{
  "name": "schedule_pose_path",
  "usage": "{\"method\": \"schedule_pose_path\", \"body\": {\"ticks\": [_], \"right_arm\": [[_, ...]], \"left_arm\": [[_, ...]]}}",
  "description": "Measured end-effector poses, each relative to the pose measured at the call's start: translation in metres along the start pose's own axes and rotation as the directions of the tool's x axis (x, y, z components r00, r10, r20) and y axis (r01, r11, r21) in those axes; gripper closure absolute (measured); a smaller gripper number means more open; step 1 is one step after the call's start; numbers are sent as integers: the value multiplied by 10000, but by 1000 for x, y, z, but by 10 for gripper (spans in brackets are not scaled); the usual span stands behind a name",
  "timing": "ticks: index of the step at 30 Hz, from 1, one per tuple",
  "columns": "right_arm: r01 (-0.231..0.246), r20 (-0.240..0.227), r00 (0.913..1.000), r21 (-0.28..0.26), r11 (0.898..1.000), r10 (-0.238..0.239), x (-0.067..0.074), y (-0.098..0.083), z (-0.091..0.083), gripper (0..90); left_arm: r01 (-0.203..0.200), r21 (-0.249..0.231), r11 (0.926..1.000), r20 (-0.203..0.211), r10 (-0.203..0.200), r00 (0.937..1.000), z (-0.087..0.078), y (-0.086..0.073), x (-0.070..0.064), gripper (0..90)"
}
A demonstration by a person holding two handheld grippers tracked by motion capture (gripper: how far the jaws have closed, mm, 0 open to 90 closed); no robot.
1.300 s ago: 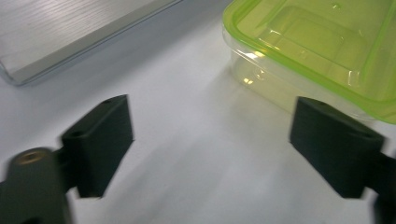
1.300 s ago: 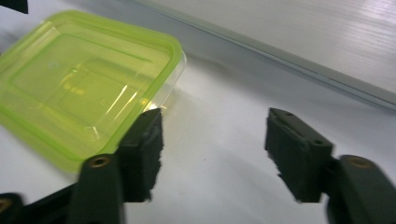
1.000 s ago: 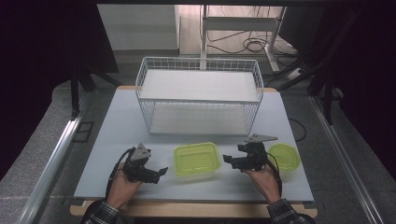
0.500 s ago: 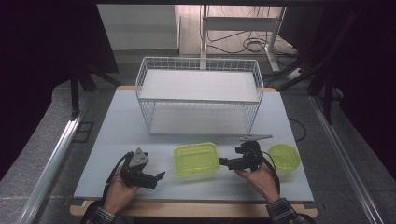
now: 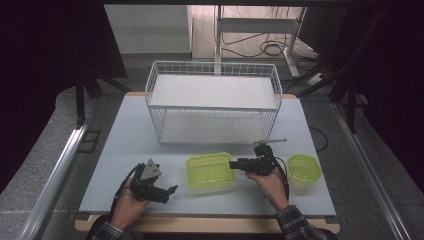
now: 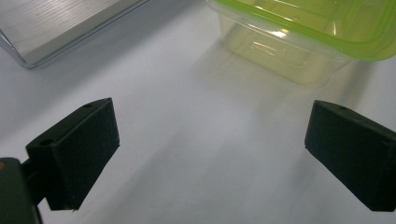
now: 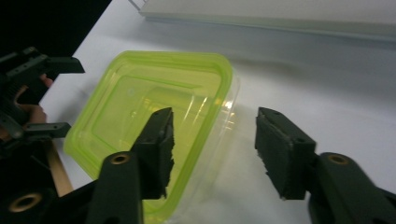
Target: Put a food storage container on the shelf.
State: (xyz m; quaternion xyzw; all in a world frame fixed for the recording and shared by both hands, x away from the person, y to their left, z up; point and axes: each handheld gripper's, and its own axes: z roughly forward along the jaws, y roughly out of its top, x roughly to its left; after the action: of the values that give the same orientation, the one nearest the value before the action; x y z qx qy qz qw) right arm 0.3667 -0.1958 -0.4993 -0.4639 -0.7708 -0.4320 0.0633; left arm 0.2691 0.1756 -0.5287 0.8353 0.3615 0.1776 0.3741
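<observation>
Green-lidded container (image 7: 154,126) sits with its near rim between the half-closed, just-narrowing right gripper (image 7: 212,154), not yet pinched.

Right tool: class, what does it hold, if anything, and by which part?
Nothing yet. The right tool has just been closing astride the container's near rim, one jaw inside, one outside, pads not pressing.

Black grippers with blocky fingers (image 7: 156,149), trailing cables, brass-coloured screws; plaid sleeves (image 5: 295,222).

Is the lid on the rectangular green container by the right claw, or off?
On. The green lid covers the clear container edge to edge, seated flat on its rim.
</observation>
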Motion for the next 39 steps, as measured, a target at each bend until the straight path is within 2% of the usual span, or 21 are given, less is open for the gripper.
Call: {"method": "schedule_pose_path", "body": {"ticks": [6, 9, 11, 12, 13, 15, 16, 17, 18, 19, 21, 22, 26, 27, 34, 39], "right_arm": [[-303, -156, 9994, 254, 9992, 307, 0, 0, 8, 561], [-736, -362, 9965, 550, 9958, 756, -3, 0, 13, 640], [-1141, -633, 9910, 628, 9915, 1181, -5, 0, 15, 696], [-1141, -633, 9910, 628, 9915, 1181, -5, 0, 15, 696], [-1442, -793, 9854, 811, 9862, 1506, -7, 2, 15, 715], [-1746, -1045, 9774, 915, 9804, 1838, -10, 2, 15, 743], [-1746, -1045, 9774, 915, 9804, 1838, -10, 2, 15, 743], [-2081, -1378, 9655, 1019, 9728, 2210, -14, 2, 15, 774], [-2125, -1469, 9628, 1062, 9714, 2267, -14, 2, 16, 781], [-2125, -1469, 9628, 1062, 9714, 2267, -14, 2, 16, 781], [-2222, -1667, 9566, 1138, 9683, 2391, -14, 3, 16, 794], [-2162, -1601, 9593, 1145, 9696, 2328, -14, 3, 15, 795], [-2200, -1543, 9600, 1012, 9702, 2338, -14, 4, 12, 796], [-2286, -1662, 9561, 916, 9692, 2413, -14, 5, 9, 796], [-2152, -2139, 9521, 399, 9758, 2187, -11, 12, -3, 795], [-2058, -2176, 9544, 170, 9784, 2045, -7, 18, -11, 795]], "left_arm": [[-39, 18, 10000, 19, 39, 10000, 1, 0, -1, 32], [-94, 23, 10000, 56, 94, 9999, 1, 0, -2, 32], [-109, 38, 9999, 49, 108, 9999, 1, 0, -2, 32], [-109, 38, 9999, 49, 108, 9999, 1, 0, -2, 32], [-118, 34, 9999, 39, 118, 9999, 1, 0, -2, 32], [-126, 17, 9999, 24, 126, 9999, 1, 0, -2, 33], [-126, 17, 9999, 24, 126, 9999, 1, 0, -2, 33], [-118, 8, 9999, 6, 118, 9999, 1, 0, -2, 33], [-116, 1, 9999, -7, 116, 9999, 1, 0, -2, 33], [-116, 1, 9999, -7, 116, 9999, 1, 0, -2, 33], [-101, -21, 9999, -46, 101, 9999, 0, 0, -1, 33], [-96, -34, 9999, -67, 96, 9999, 0, 0, -1, 33], [-69, -71, 10000, -126, 68, 9999, -1, 0, 0, 33], [-28, -112, 9999, -145, 27, 9999, -2, 0, 0, 33], [-55, -104, 9999, -228, 53, 9997, -3, 0, 1, 33], [-17, -108, 9999, -246, 15, 9997, -3, 0, 2, 33]]}}
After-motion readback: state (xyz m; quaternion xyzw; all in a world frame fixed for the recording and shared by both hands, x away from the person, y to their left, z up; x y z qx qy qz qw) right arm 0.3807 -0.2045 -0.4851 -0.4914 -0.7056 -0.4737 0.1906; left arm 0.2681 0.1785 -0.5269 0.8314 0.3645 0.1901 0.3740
